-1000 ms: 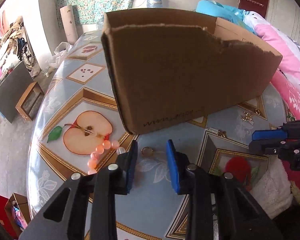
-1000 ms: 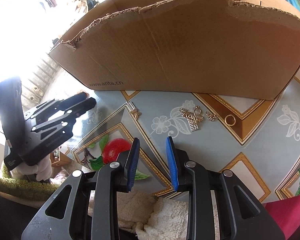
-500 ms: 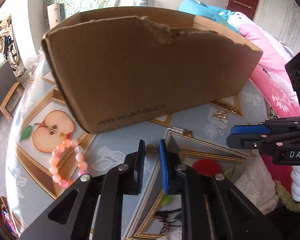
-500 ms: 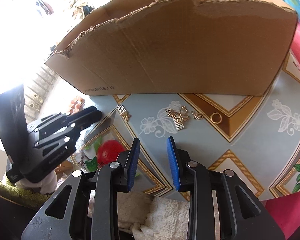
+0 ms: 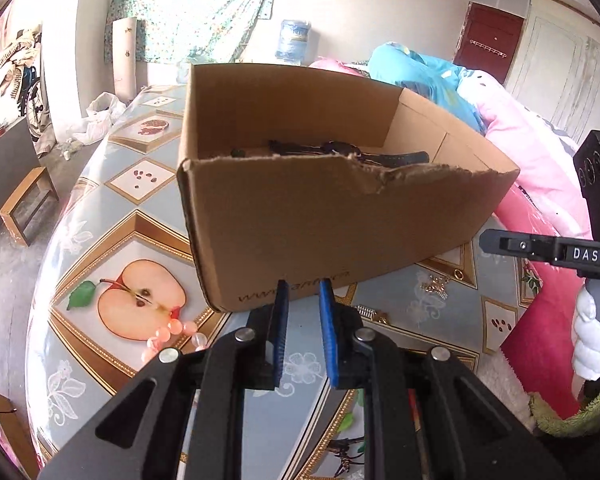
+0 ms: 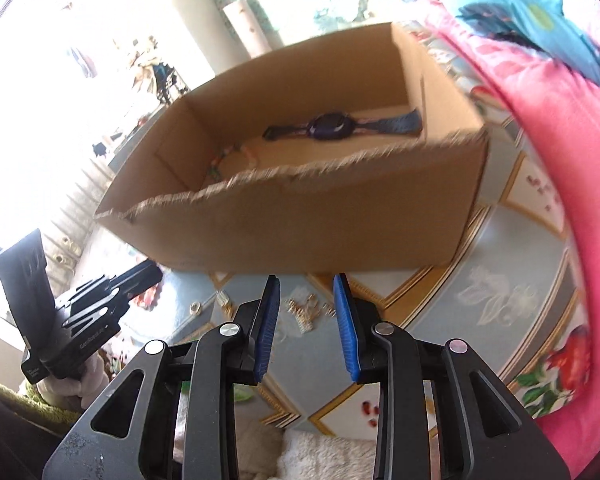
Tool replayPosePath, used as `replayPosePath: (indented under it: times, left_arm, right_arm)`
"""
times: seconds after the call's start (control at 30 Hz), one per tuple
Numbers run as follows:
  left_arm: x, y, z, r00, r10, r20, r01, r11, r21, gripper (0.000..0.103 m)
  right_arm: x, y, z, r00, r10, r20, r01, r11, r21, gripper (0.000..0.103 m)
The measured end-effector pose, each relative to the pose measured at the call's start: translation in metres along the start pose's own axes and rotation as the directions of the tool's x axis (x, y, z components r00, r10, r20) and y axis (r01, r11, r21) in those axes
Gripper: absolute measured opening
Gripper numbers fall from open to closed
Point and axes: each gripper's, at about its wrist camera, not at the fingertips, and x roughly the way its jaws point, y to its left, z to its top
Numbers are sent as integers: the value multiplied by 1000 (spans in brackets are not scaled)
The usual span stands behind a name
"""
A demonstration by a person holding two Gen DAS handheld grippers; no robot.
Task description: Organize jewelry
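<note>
left wrist view: the left gripper point(image 5: 303, 322) hangs above the table's patterned cloth point(image 5: 112, 216), pointing at the near wall of an open cardboard box point(image 5: 332, 224) with a torn top edge. its blue pads point(image 5: 281, 332) stand a narrow gap apart and nothing shows between them; whether they pinch something small i cannot tell. inside the box lies a dark wristwatch point(image 5: 340, 150) along the far side. a pink bead bracelet point(image 5: 172, 334) lies on the cloth by the printed apple half, just left of the fingers. a small gold clasp piece point(image 5: 370, 313) lies just right of the fingers, and a gold charm cluster point(image 5: 436, 284) further right, near the box's front. the right gripper point(image 5: 500, 245) shows at the right edge, held by a white-gloved hand point(image 5: 592, 340).

right wrist view, somewhat blurred: the right gripper point(image 6: 306, 320) hovers released, its pads clearly apart with nothing in them. between the fingers, down on the cloth, lie the gold charm cluster point(image 6: 306, 312). a small gold ring point(image 6: 196, 307) lies to the left, near the left gripper point(image 6: 140, 280). the wristwatch point(image 6: 332, 126) rests in the box point(image 6: 300, 220).
</note>
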Motion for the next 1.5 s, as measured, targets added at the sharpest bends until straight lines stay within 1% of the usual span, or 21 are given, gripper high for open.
replayPosePath:
  times: [0.17, 0.27, 0.33, 0.53, 0.63, 0.7, 0.73, 0.77, 0.8, 0.83, 0.87, 0.9, 1.0, 1.07, 1.13, 1.17, 1.23, 1.27, 1.33, 1.4, 1.5]
  left_arm:
    - [-3, 5, 4, 1000, -8, 13, 8, 1000, -21, 15]
    - [-1, 9, 7, 999, -39, 11, 40, 998, -48, 15]
    - [0, 7, 8, 999, -37, 14, 38, 998, -41, 15]
    - [-4, 2, 6, 1000, -18, 16, 19, 999, -27, 15]
    - [-7, 0, 1, 1000, -13, 2, 13, 1000, -15, 15]
    - [-8, -2, -3, 1000, -18, -11, 18, 1000, -14, 17]
    - [-8, -2, -5, 1000, -21, -17, 20, 1000, -13, 19]
    - [-8, -4, -6, 1000, -23, -20, 23, 1000, -10, 20]
    - [-9, -5, -8, 999, -27, -22, 27, 1000, -8, 21]
    - [-8, -7, -10, 999, -32, -25, 32, 999, -5, 22]
    - [-8, -9, -11, 999, -35, -27, 35, 999, -2, 24]
    - [-8, -11, -12, 999, -35, -27, 35, 999, 1, 25]
    - [-6, -17, -17, 999, -17, -27, 18, 1000, 23, 30]
    - [-6, -21, -21, 1000, 3, -27, -2, 999, 45, 32]
    - [-4, -25, -25, 999, 33, -33, -31, 997, 73, 33]
    - [-3, -26, -26, 998, 44, -40, -40, 996, 84, 33]
    - [1, -28, -29, 996, 69, -55, -63, 993, 104, 33]
    - [3, -30, -30, 995, 84, -61, -76, 990, 120, 33]
    - [7, -34, -31, 992, 104, -66, -93, 984, 155, 33]
    - [10, -36, -32, 992, 105, -71, -92, 980, 174, 33]
    - [15, -39, -31, 992, 97, -80, -79, 977, 200, 33]
  right_arm:
    - [-4, -10, 18, 998, -43, 46, 43, 999, 9, 28]
    - [-3, -12, 24, 997, -50, 54, 49, 999, 13, 28]
    - [-3, -13, 26, 996, -58, 61, 58, 998, 11, 28]
    - [-14, -8, 16, 995, -74, 74, 73, 997, 10, 28]
    - [-20, -5, 5, 990, -125, 70, 126, 992, -17, 29]
    - [-29, -4, -2, 982, -158, 101, 160, 987, -16, 30]
    - [-36, -2, -3, 980, -156, 124, 160, 987, -19, 31]
    - [-43, 0, -4, 975, -165, 148, 171, 985, -24, 37]
    - [-51, 4, -4, 964, -191, 184, 201, 979, -35, 50]
    - [-59, 9, -4, 950, -218, 225, 235, 971, -51, 58]
    - [-63, 13, -5, 938, -235, 257, 260, 963, -70, 72]
    - [-66, 17, -5, 928, -247, 280, 282, 955, -91, 79]
    - [-64, 26, -9, 911, -289, 295, 340, 930, -139, 79]
    - [-66, 30, -13, 903, -287, 320, 347, 925, -151, 80]
    - [-68, 32, -17, 889, -285, 359, 354, 924, -145, 86]
    - [-66, 31, -19, 888, -278, 367, 348, 928, -137, 89]
    - [-59, 29, -23, 894, -274, 355, 330, 937, -110, 89]
    - [-55, 28, -25, 902, -268, 339, 316, 944, -96, 88]
    - [-45, 27, -29, 926, -237, 295, 269, 960, -74, 83]
    - [-34, 27, -32, 947, -206, 248, 228, 971, -66, 72]
    - [-16, 26, -34, 974, -156, 166, 167, 985, -54, 58]
